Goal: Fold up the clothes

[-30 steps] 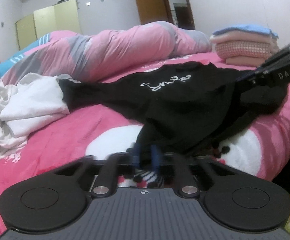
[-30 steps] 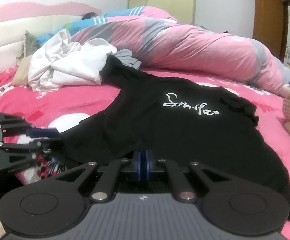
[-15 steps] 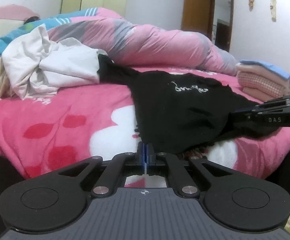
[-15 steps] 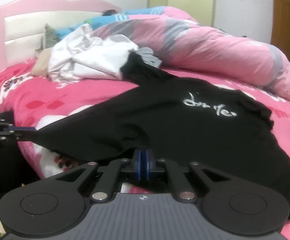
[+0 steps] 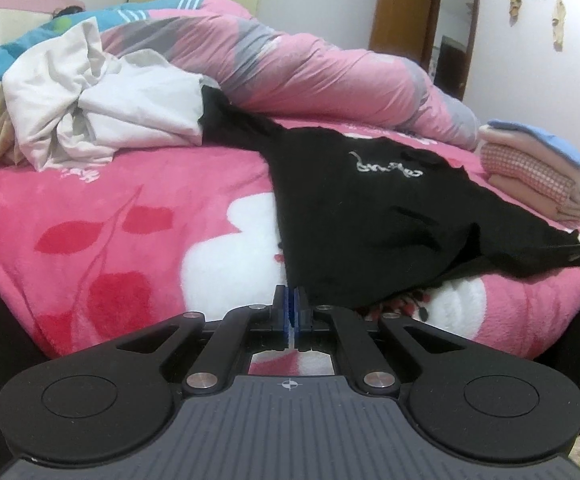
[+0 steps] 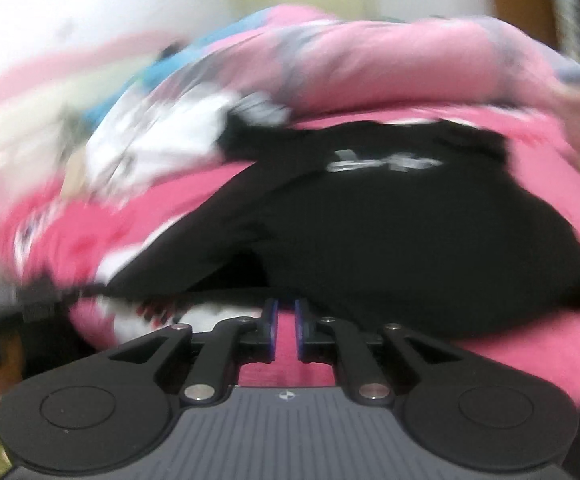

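black shirt [image 5: 370,216] on bed [image 5: 129,232], left tool [image 5: 290,304] pinching hem

a bed under a pink flowered blanket [image 5: 121,208] is carrying a black t-shirt [image 5: 370,216] lying spread near its front edge, a crumpled white garment pile [image 5: 101,108] behind, a rolled pink quilt [image 5: 310,76] and folded clothes [image 5: 538,168] stacked at the right

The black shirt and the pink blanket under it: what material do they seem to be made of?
The black shirt looks like thin matte knit, perhaps cotton jersey: it drapes limply, with soft creases and no shine. The pink blanket looks like plush fleece: its surface is fuzzy, and the edges of its red and white flower print are soft. The exact fibre of either cannot be told.
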Action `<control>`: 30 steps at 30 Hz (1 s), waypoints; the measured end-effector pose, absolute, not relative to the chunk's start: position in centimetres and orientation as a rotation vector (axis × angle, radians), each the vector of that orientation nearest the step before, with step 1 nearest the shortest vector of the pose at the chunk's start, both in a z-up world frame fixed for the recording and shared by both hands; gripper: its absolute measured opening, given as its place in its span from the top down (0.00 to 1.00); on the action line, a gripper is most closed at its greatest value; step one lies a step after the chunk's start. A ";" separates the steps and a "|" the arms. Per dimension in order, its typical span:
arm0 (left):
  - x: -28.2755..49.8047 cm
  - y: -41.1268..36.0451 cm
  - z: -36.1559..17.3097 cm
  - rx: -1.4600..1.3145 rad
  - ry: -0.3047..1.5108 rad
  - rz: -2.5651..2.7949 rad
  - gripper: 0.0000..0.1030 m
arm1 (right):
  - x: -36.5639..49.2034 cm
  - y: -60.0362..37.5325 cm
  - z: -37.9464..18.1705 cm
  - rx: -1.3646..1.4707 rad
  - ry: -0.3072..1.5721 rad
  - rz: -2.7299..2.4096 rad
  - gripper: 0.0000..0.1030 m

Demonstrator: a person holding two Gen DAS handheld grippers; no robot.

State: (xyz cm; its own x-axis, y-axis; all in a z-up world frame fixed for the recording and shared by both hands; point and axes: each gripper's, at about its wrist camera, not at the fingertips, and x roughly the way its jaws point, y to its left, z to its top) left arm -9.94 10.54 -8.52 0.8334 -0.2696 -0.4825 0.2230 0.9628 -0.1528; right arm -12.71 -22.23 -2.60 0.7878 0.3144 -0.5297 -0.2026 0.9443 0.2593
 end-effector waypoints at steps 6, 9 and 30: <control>-9.2 10.9 -8.7 -0.102 0.564 -0.223 0.99 | -14.9 -33.1 -2.3 0.502 0.507 -0.050 0.62; -9.2 11.3 -8.6 -0.113 0.587 -0.217 0.98 | -14.9 -37.0 -2.6 0.624 0.493 -0.127 0.62; -3.3 11.2 -7.1 -0.339 0.718 -0.305 0.56 | -11.3 -40.4 -5.5 0.780 0.577 -0.138 0.50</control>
State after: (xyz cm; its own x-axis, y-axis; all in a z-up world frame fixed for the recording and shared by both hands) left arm -3.25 11.17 -7.06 0.7139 -0.3839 -0.5856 0.1550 0.9022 -0.4025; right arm -11.34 -40.40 -5.52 0.8376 0.0910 -0.5386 0.3242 0.7108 0.6242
